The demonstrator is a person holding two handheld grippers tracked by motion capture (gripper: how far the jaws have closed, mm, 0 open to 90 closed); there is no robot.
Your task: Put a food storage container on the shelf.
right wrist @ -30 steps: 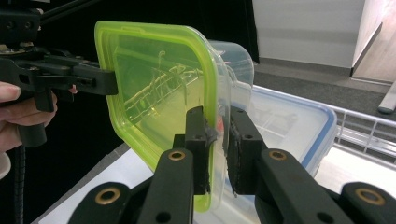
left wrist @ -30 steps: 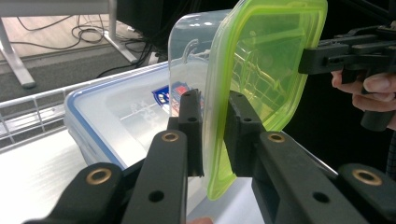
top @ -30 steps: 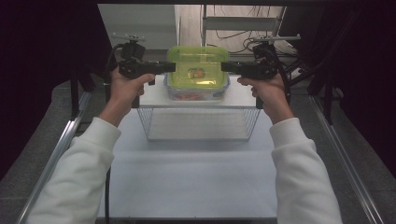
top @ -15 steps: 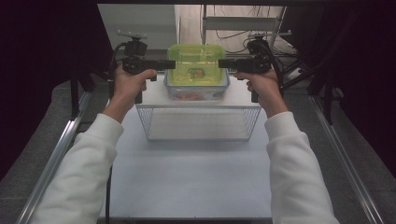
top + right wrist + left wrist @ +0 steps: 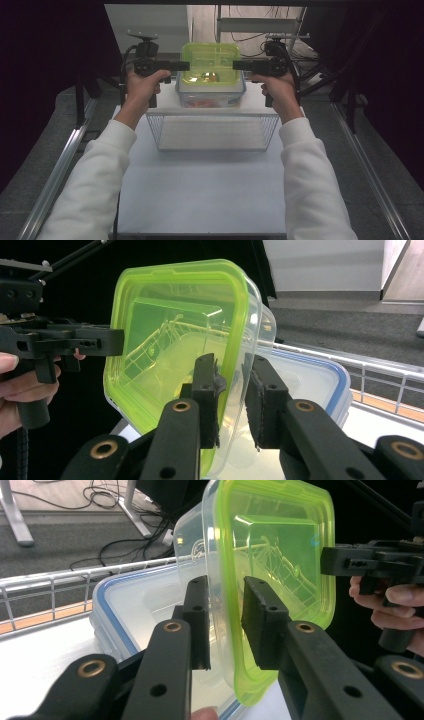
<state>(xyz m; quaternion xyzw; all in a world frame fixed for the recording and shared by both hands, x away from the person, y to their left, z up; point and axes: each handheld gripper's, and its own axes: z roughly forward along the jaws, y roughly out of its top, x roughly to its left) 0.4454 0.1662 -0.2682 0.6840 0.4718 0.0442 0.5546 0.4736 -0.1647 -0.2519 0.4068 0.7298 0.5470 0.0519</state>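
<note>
Left gripper and right gripper flank the green-lidded tub at its 9 and 3 o'clock. Their jaws have just been opening. Each pair stands narrow with the tub's rim between the pads, and in both gripper views a slim gap shows, so neither seems to be pinching.

Nearest the person lies the bare white table. Beyond it, toward 12 o'clock, stands the wire basket. Just past the basket's far rim the tub rests on a blue-rimmed box, apparently set down there.

The tub looks light, thin-walled and springy, likely to flex under a hard squeeze, and its smooth plastic may slip. The stiffest hold is probably the lid's rim at the two short sides, gripped evenly from both sides so that it stays level.
</note>
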